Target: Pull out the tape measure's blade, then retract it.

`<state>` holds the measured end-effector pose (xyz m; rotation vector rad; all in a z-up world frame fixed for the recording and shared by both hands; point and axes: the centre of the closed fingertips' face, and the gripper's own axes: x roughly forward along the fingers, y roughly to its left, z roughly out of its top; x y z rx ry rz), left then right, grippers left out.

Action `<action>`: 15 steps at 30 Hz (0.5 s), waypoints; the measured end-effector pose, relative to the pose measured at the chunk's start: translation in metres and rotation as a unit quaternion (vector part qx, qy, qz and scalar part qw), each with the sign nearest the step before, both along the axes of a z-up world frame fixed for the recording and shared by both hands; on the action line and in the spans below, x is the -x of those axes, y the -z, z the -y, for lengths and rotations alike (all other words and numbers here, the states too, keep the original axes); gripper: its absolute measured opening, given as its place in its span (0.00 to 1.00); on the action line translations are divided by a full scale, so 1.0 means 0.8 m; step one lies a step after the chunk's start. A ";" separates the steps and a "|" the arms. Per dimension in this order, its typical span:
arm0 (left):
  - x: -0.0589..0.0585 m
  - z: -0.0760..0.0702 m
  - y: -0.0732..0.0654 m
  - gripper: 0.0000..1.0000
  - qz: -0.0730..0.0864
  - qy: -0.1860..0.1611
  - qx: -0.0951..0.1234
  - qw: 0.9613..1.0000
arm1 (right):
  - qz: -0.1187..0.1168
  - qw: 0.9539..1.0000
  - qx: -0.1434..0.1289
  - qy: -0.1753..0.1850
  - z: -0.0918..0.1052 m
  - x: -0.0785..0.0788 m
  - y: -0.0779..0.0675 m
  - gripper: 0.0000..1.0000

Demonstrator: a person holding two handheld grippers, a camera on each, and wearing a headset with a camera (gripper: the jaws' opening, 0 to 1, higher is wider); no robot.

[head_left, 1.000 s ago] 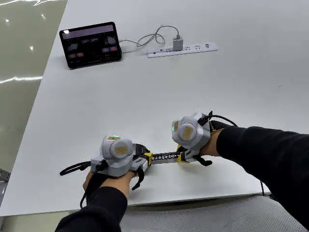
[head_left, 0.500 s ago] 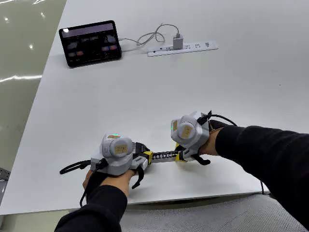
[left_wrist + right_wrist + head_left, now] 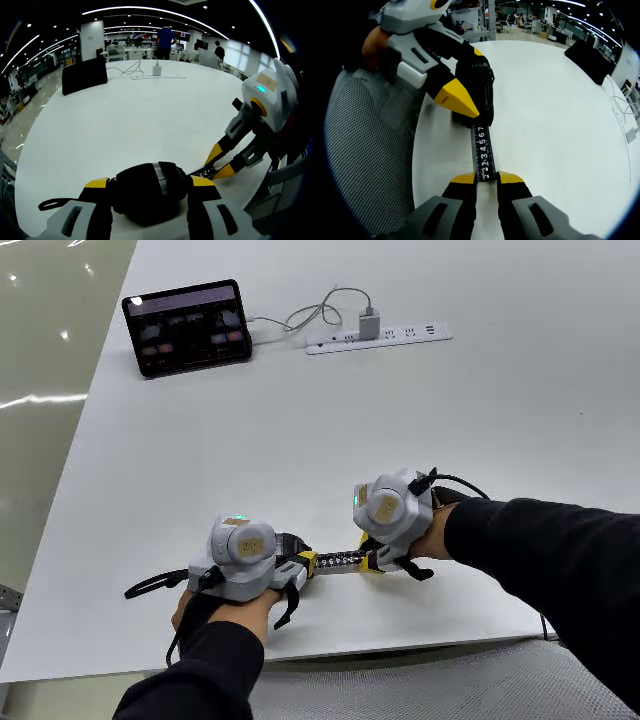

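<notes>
Right tool [image 3: 486, 177], pinching blade [image 3: 481, 150] tip, edged nearer tape measure [image 3: 479, 87] clamped in left tool [image 3: 150, 184].

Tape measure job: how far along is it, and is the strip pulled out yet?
Partly done: a short stretch of numbered blade is out of the black case. In hand: the left gripper is shut on the case, and the right gripper has its jaws pinched on the blade's end. Left: perhaps more pulling, then the retraction, which is not yet done.
</notes>
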<state>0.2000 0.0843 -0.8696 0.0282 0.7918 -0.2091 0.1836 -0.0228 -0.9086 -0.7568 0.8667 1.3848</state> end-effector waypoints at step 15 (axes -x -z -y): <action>0.000 0.000 0.000 0.56 0.002 0.000 0.000 1.000 | 0.006 1.000 -0.010 -0.006 -0.006 0.003 0.000 0.11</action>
